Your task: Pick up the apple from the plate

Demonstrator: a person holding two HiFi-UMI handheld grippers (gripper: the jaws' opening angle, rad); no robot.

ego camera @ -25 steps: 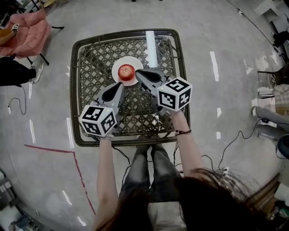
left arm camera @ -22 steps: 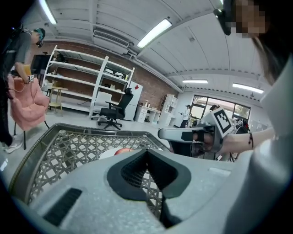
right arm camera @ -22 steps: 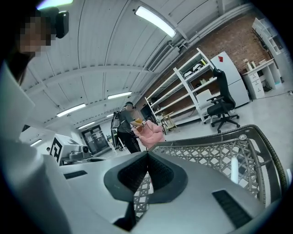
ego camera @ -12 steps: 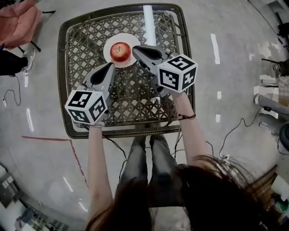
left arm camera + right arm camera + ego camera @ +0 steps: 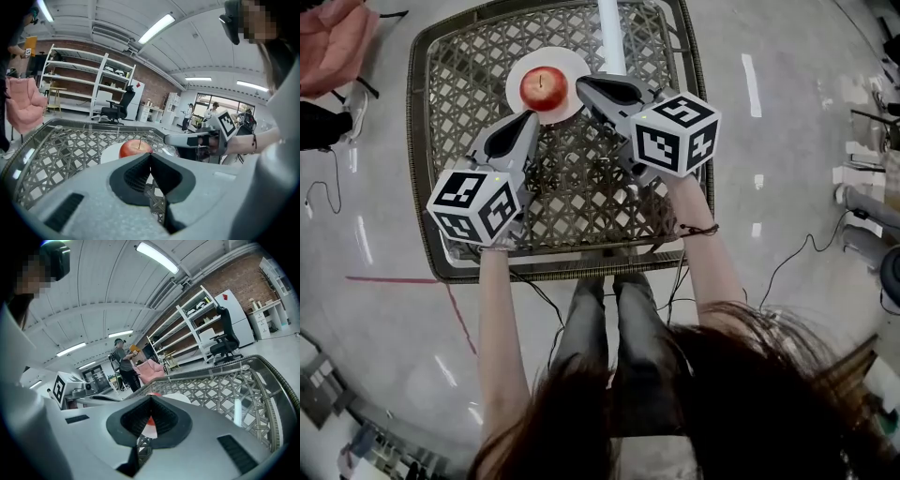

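So: left hand-held gripper (image 5: pixel 531 114) and right hand-held gripper (image 5: pixel 580 83) were both fully closed, pads meeting, nothing between them. That matched the frames from a second earlier.

What changed was mostly framing. The worktop (image 5: pixel 581 197) slid up the head view, while both tips kept roughly the same station around the apple (image 5: pixel 544 87). The left tip sat just short of the plate (image 5: pixel 571 61) on the near side. The right tip was over the plate's right edge, just beside the fruit. The apple sat upright in the middle of the plate, untouched.

My read: the approach was about done and the grasp hadn't started. One pair of jaws would have to open before anything could close on the apple.

Room:
- The two noses were near each other, so the gap around the apple was tight.
- A white tube (image 5: pixel 610 33) lay on the lattice just beyond the right tip. It would likely be a snag if that side swung out.
- The worktop had a raised rim all round, and the plate sat in the far half.
- Bare lattice behind both tips gave back-off room.
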